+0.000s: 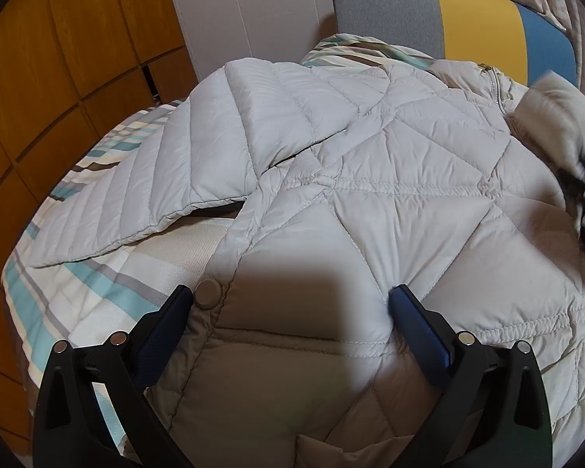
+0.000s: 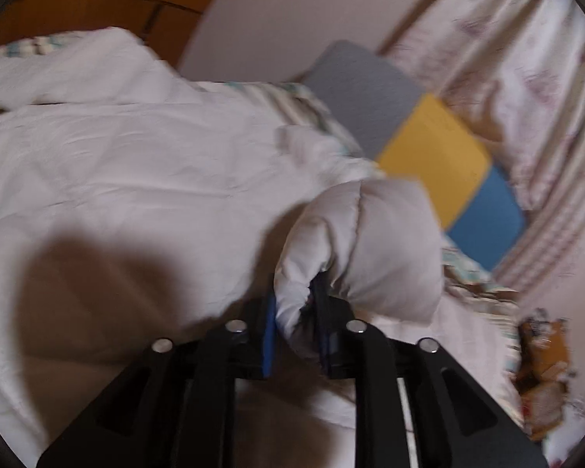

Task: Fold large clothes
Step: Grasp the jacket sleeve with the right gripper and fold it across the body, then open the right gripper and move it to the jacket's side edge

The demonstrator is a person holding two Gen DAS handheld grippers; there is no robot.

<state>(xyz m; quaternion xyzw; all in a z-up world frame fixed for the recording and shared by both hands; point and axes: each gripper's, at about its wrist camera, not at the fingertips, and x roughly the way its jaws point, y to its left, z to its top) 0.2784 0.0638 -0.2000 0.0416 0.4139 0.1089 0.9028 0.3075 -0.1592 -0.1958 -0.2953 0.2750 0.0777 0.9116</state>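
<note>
The step in hand is the sleeve fold on one pale grey quilted down jacket [image 1: 370, 163], which lies spread across the striped white, teal and grey bedspread [image 1: 50, 284]. My left gripper [image 1: 292, 308] stands with its jaws wide apart, fingertips resting on or just above the jacket's lower front beside one round grey snap button [image 1: 209, 293]; nothing is clamped between them. My right gripper [image 2: 296, 312] has its blue pads nearly together, pinched on the padded cuff end of the right sleeve [image 2: 362, 245], which bulges out above the pads. The right wrist view is blurred, so how firm the pinch is cannot be read exactly. The left sleeve [image 1: 136, 179] is spread flat outward, its cuff lying on the bedspread. In my judgement, the next move calls for laying the held sleeve across the jacket body and then letting the jaws part, while the left gripper keeps the front panel from shifting. Count: one jacket, two sleeves, one visible snap button, two grippers, and one grey, yellow and blue block-coloured cushion [image 1: 468, 23] at the far edge of the bed.
</note>
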